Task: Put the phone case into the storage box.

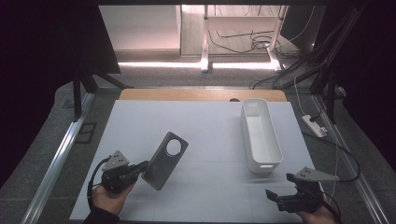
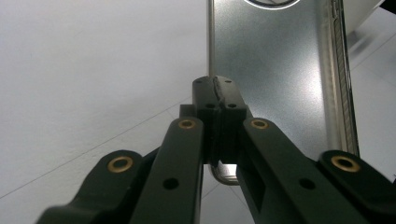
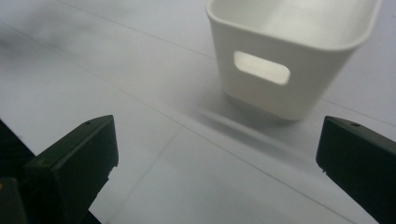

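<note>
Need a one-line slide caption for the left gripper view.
Left gripper, jaws shut on the edge of a grey, translucent plastic phone case, above the white table.

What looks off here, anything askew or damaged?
Nothing damaged or spilled. The phone case is tilted, pinched at its edge by the left gripper. The white bin sits upright; the right gripper is open, holding nothing.

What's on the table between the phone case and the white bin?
Nothing: in the high view, the stretch of white table between the phone case and the white bin is bare.
</note>
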Demonstrator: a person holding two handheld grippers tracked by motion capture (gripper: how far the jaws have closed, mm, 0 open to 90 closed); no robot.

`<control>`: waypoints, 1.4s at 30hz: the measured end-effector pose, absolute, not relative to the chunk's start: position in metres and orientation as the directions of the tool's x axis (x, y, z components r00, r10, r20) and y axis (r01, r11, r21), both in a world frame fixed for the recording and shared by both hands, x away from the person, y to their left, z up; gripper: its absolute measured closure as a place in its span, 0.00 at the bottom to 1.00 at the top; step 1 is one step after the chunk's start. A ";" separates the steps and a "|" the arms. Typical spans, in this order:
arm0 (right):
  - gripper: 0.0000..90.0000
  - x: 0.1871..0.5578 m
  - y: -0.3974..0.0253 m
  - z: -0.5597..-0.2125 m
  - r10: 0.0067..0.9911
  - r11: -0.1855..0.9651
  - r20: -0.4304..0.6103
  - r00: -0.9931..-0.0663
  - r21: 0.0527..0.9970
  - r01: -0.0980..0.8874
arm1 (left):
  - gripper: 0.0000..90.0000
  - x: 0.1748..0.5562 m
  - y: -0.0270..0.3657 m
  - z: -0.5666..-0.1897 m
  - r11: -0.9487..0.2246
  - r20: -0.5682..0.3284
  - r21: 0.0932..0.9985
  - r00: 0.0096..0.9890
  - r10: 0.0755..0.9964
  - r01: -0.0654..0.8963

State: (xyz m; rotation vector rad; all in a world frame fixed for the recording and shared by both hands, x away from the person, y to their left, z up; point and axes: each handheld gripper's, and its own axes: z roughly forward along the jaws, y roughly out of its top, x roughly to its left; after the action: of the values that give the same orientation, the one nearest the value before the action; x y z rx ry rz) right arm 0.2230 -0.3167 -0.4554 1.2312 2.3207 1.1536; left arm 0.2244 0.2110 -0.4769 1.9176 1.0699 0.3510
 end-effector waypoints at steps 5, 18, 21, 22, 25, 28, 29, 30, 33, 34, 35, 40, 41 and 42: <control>0.00 0.227 -0.310 -0.449 0.759 0.321 0.138 -0.636 0.770 0.551 | 0.99 0.227 0.208 -0.477 -0.238 -0.167 0.806 0.594 0.787 0.542; 0.00 0.247 -0.285 -0.441 0.675 0.389 0.157 -0.721 0.754 0.529 | 0.99 0.236 0.203 -0.478 -0.245 -0.171 0.802 0.602 0.780 0.545; 0.00 0.251 -0.277 -0.442 0.661 0.398 0.166 -0.732 0.749 0.529 | 0.99 0.238 0.200 -0.478 -0.252 -0.168 0.801 0.608 0.776 0.543; 0.00 0.253 -0.275 -0.442 0.657 0.394 0.175 -0.733 0.750 0.532 | 0.99 0.239 0.200 -0.478 -0.254 -0.167 0.801 0.609 0.775 0.542; 0.00 0.256 -0.270 -0.441 0.650 0.392 0.183 -0.738 0.751 0.532 | 0.99 0.240 0.198 -0.477 -0.253 -0.168 0.804 0.613 0.772 0.539; 0.00 0.259 -0.264 -0.441 0.652 0.400 0.176 -0.737 0.747 0.532 | 0.99 0.242 0.197 -0.477 -0.248 -0.173 0.806 0.614 0.770 0.538; 0.00 0.260 -0.262 -0.441 0.654 0.392 0.185 -0.733 0.746 0.538 | 0.99 0.242 0.197 -0.477 -0.248 -0.174 0.806 0.614 0.770 0.538; 0.00 0.261 -0.260 -0.441 0.652 0.391 0.191 -0.734 0.745 0.541 | 0.99 0.243 0.196 -0.477 -0.247 -0.173 0.807 0.614 0.770 0.537; 0.00 0.263 -0.256 -0.440 0.650 0.377 0.213 -0.730 0.743 0.553 | 0.99 0.244 0.195 -0.477 -0.246 -0.176 0.807 0.616 0.767 0.536; 0.00 0.264 -0.254 -0.440 0.648 0.376 0.218 -0.730 0.741 0.556 | 0.99 0.244 0.194 -0.476 -0.246 -0.178 0.807 0.617 0.766 0.537; 0.00 0.264 -0.252 -0.440 0.648 0.378 0.218 -0.730 0.740 0.556 | 0.99 0.245 0.194 -0.476 -0.249 -0.174 0.807 0.618 0.767 0.535; 0.00 0.269 -0.243 -0.440 0.639 0.381 0.227 -0.735 0.737 0.559 | 0.99 0.246 0.190 -0.477 -0.255 -0.169 0.807 0.621 0.765 0.533; 0.00 0.269 -0.243 -0.440 0.639 0.381 0.227 -0.735 0.737 0.559 | 0.99 0.247 0.189 -0.477 -0.256 -0.170 0.807 0.624 0.763 0.533; 0.00 0.269 -0.241 -0.440 0.640 0.381 0.229 -0.733 0.734 0.562 | 0.99 0.247 0.188 -0.477 -0.258 -0.167 0.808 0.625 0.762 0.530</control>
State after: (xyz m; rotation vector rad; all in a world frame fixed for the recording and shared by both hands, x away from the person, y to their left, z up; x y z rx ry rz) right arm 0.2694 -0.2412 -0.4399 1.1059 2.5326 1.2884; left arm 0.2473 0.1876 -0.4767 1.9363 1.0222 0.3210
